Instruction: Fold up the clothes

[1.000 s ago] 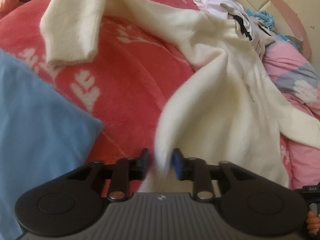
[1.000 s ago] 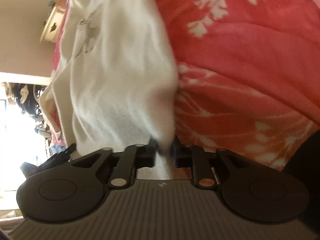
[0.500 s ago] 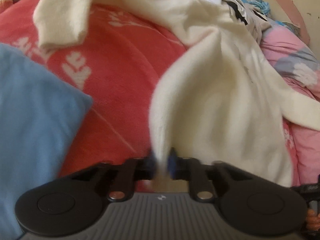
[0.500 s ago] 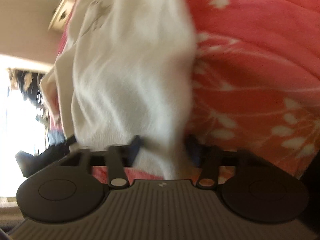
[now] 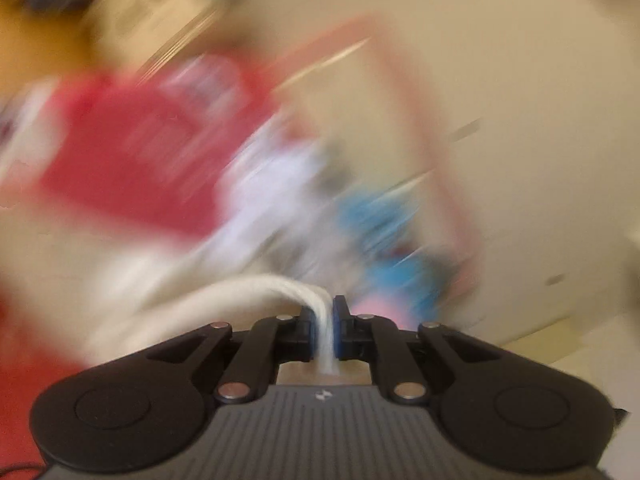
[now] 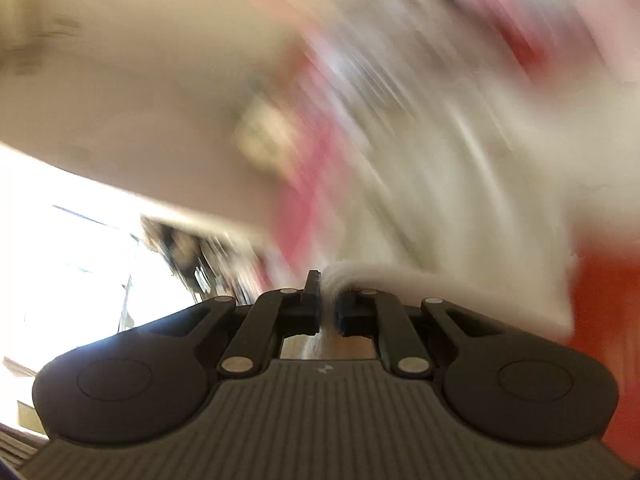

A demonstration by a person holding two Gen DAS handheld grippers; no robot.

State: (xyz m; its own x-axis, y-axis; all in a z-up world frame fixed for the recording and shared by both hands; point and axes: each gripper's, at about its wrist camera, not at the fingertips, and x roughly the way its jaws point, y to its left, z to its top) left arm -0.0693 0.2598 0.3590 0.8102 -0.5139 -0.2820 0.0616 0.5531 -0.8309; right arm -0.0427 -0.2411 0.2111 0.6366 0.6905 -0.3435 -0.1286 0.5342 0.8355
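Left gripper (image 5: 323, 326) and right gripper (image 6: 328, 312), each with fingers clenched on an edge of the cream sweater (image 5: 240, 292), which trails outward over the blurred red bed (image 5: 120, 152). For a clean fold, both grips should stay level and the cloth taut.

Blurred red bed (image 5: 132, 160) ahead-left of the jaws; white sweater (image 5: 168, 280) and smeared clothes (image 5: 280, 184) lying across it.
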